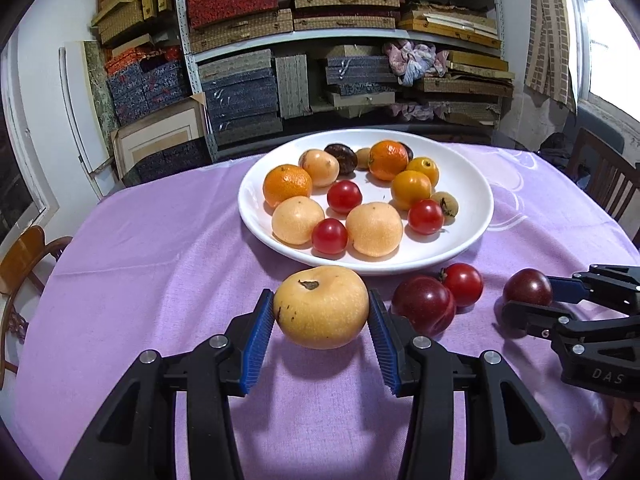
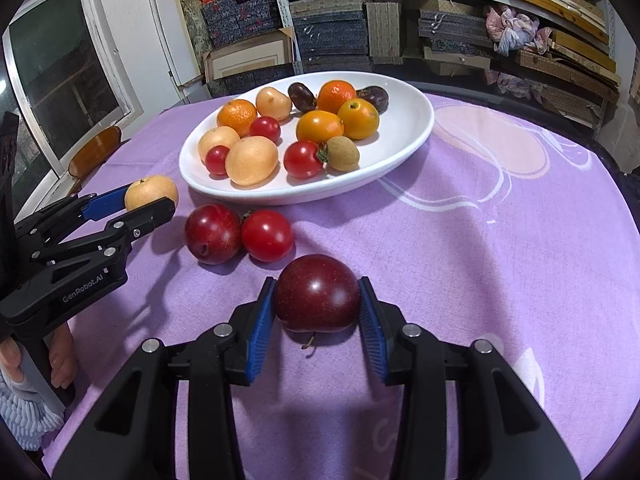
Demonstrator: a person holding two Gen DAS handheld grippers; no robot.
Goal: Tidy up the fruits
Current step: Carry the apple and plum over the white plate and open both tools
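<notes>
My left gripper (image 1: 321, 307) is shut on a yellow pear-like fruit (image 1: 321, 306), which hangs just above the purple cloth in front of the white plate (image 1: 472, 196). The same fruit (image 2: 151, 193) shows at the left of the right wrist view, in the left gripper (image 2: 154, 200). My right gripper (image 2: 317, 295) is shut on a dark red plum (image 2: 317, 294), its stem trailing on the cloth. From the left wrist view that plum (image 1: 527, 287) sits between the right gripper's fingers (image 1: 532, 316). The plate (image 2: 404, 132) holds several oranges, tomatoes and pale fruits.
A red plum (image 1: 423, 305) and a red tomato (image 1: 463, 284) lie together on the cloth between the two grippers, close to the plate's near rim. Wooden chairs (image 1: 608, 176) stand at the table's edges. Shelves of boxes (image 1: 340, 40) fill the back wall. A hand (image 2: 60, 360) holds the left gripper's handle.
</notes>
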